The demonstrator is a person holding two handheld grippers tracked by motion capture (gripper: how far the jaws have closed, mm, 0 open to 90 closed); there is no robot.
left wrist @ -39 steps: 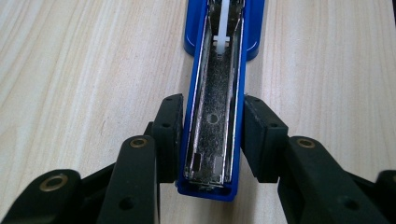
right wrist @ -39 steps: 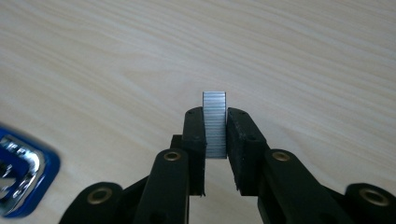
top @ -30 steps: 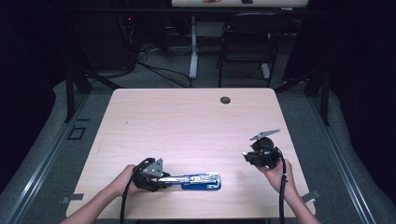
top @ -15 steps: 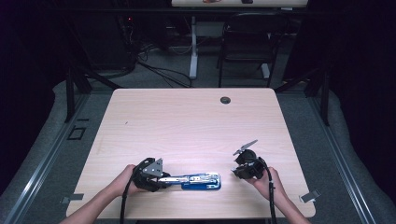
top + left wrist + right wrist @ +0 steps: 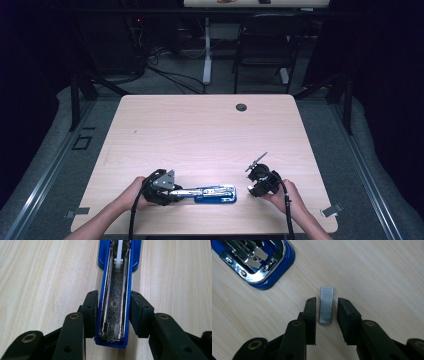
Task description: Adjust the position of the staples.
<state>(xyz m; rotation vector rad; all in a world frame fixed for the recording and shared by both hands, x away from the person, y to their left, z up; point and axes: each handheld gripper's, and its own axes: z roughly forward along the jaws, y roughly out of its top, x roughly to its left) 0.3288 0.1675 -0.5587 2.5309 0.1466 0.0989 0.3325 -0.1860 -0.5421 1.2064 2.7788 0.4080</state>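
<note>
A blue stapler (image 5: 215,193) lies swung open near the table's front edge, its metal staple channel (image 5: 115,302) facing up. My left gripper (image 5: 182,192) is shut on the channel's rear end, with both pads (image 5: 91,312) pressed against its blue sides. A short strip of grey staples (image 5: 326,305) lies flat on the wood just right of the stapler's base (image 5: 262,262). My right gripper (image 5: 326,307) is down at the table, straddling the strip. Its jaws are open, with a thin gap on each side. In the high view this right gripper (image 5: 252,189) sits close to the stapler's right end.
The light wooden table (image 5: 210,130) has a round cable hole (image 5: 241,107) near its far edge. Behind the table stand a chair (image 5: 260,50) and a desk leg with cables on a dark floor.
My right gripper has moved left and down from the table's right side to the staple strip beside the stapler. The left gripper and the stapler have stayed still.
</note>
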